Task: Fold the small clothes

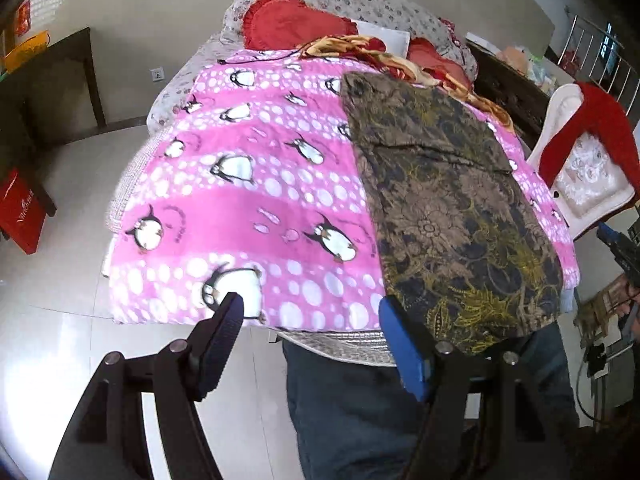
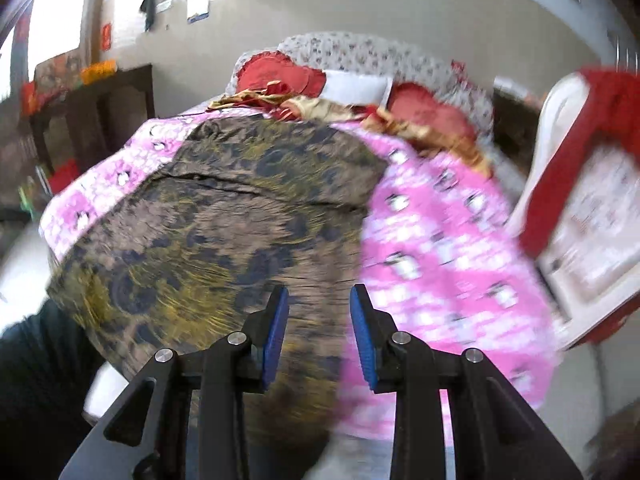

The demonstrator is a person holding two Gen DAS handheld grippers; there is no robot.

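A brown garment with dark blue and yellow flower print (image 1: 448, 200) lies folded lengthwise on the right half of a pink penguin blanket (image 1: 248, 200) on the bed. Its near end hangs over the bed's front edge. My left gripper (image 1: 310, 310) is open and empty, held at the bed's near edge just left of the garment. In the blurred right wrist view the garment (image 2: 224, 232) fills the middle left. My right gripper (image 2: 320, 300) is open and empty above the garment's near right edge.
Red heart cushions (image 1: 288, 20) and a red and gold cloth (image 1: 360, 48) lie at the head of the bed. A white chair with a red garment (image 1: 588, 152) stands to the right. Dark wooden furniture (image 1: 52, 88) stands at the left. My legs (image 1: 360, 408) are at the bed's front.
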